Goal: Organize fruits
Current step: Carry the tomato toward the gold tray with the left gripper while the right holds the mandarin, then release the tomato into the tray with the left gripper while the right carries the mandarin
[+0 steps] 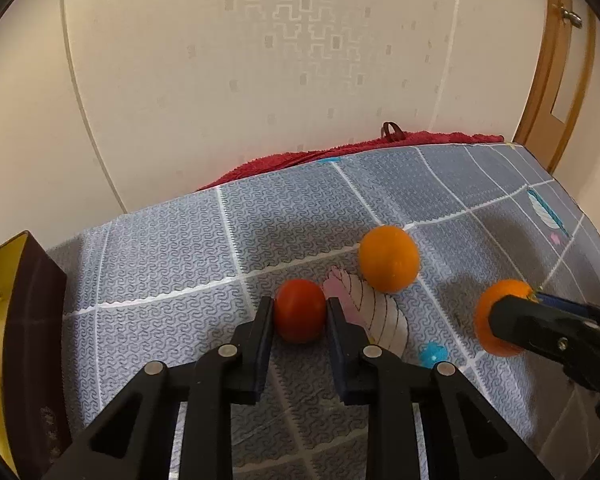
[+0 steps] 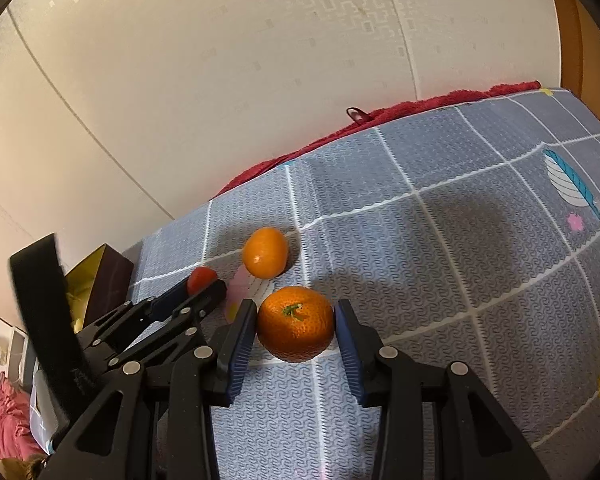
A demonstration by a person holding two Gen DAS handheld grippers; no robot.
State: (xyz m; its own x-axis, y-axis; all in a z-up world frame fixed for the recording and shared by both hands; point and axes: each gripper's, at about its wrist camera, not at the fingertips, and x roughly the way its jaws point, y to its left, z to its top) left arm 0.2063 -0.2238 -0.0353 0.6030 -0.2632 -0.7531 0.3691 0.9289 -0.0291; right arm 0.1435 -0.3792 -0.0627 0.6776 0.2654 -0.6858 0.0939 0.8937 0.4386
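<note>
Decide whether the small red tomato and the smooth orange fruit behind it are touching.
Apart. The left wrist view shows grey patterned cloth between the small red tomato and the smooth orange fruit.

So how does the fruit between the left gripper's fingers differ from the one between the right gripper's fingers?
The tomato is red, smooth and smaller; the stemmed orange is orange, dimpled and larger. The stemmed orange shows a green stem; none is visible on the tomato. Both are round, rest on the grey patterned mat, and sit between gripper fingers.
</note>
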